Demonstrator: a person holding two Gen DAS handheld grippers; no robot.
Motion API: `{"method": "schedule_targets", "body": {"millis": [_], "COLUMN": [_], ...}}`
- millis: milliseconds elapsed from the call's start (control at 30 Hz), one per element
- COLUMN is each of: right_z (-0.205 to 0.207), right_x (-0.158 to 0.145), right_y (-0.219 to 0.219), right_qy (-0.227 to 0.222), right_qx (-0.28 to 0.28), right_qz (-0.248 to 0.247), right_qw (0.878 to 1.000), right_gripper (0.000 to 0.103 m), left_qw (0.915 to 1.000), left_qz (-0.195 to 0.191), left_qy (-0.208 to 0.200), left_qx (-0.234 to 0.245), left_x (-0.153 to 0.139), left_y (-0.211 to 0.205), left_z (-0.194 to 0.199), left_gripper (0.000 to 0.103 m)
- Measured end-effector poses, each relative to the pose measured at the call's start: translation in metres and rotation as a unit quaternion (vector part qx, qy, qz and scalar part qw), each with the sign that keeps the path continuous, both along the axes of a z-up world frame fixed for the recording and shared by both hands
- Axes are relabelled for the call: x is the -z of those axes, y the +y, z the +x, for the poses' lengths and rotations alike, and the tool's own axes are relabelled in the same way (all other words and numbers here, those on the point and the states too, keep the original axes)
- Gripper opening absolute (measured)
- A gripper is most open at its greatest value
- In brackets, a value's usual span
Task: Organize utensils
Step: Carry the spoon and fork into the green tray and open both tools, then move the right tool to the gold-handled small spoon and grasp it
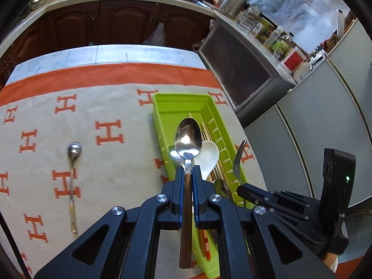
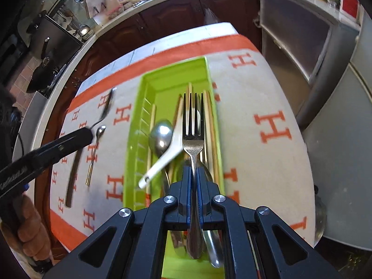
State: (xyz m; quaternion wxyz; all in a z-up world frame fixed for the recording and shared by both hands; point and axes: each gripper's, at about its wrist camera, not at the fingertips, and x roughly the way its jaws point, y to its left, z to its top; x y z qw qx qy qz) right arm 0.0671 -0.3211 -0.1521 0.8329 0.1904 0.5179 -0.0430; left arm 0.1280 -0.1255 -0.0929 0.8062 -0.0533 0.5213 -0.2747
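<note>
In the left wrist view, my left gripper (image 1: 187, 171) is shut on a wooden-handled metal spoon (image 1: 187, 139) whose bowl hangs over the green tray (image 1: 162, 107). The tray holds a white ceramic spoon (image 1: 209, 155), chopsticks and a metal spoon. A small spoon (image 1: 74, 174) lies on the cloth to the left. My right gripper (image 2: 194, 172) is shut on a fork (image 2: 193, 125), tines forward above the green tray (image 2: 172, 74), over the white spoon (image 2: 167, 148) and a metal spoon (image 2: 161, 137). The left gripper (image 2: 89, 131) and small spoon (image 2: 96, 148) show at the left.
A beige cloth with orange H letters (image 1: 109, 132) covers the table. Dark wooden cabinets (image 1: 125, 21) stand behind it, with a cluttered counter. Grey appliances (image 1: 325, 107) are close to the table's right edge. A hand (image 2: 30, 232) holds the left gripper's handle.
</note>
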Motion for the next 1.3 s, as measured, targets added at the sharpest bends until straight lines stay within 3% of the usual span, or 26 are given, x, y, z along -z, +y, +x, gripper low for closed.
{"method": "schedule_targets", "body": {"millis": [167,300,600,900,1000,1200,1300], "right_z": [-0.009,-0.020,-0.040,-0.040,-0.037,-0.031,-0.029], "right_x": [0.012,0.001,-0.012,-0.013,-0.013,-0.012,-0.013], "right_y": [-0.015,-0.030,-0.066,-0.044,-0.028,0.005,0.021], "right_qy": [-0.017,-0.056,-0.088,-0.087,-0.084,-0.077,-0.072], "right_qx": [0.015,0.049,0.121,0.098,0.077,0.031,0.012], "right_qz": [0.034,0.048,0.061,0.063,0.054,0.050,0.042], "right_qw": [0.999,0.996,0.987,0.989,0.992,0.995,0.996], "right_gripper": [0.009,0.015,0.015,0.015,0.015,0.015,0.015], "left_qw": [0.9998,0.9994,0.9979,0.9973,0.9959,0.9902,0.9870], "left_qz": [0.014,0.022,0.051,0.072,0.084,0.108,0.114], "left_qy": [0.016,0.027,0.041,0.004,-0.019,-0.056,-0.071], "left_qx": [0.002,-0.001,0.003,-0.012,-0.028,-0.069,-0.088], "left_x": [0.015,0.024,0.037,0.020,0.012,0.002,-0.002], "left_y": [-0.025,-0.034,-0.043,-0.020,0.000,0.045,0.068], "left_z": [0.006,0.010,-0.002,-0.029,-0.038,-0.057,-0.066], "left_gripper": [0.004,0.004,0.006,0.028,0.046,0.051,0.060]}}
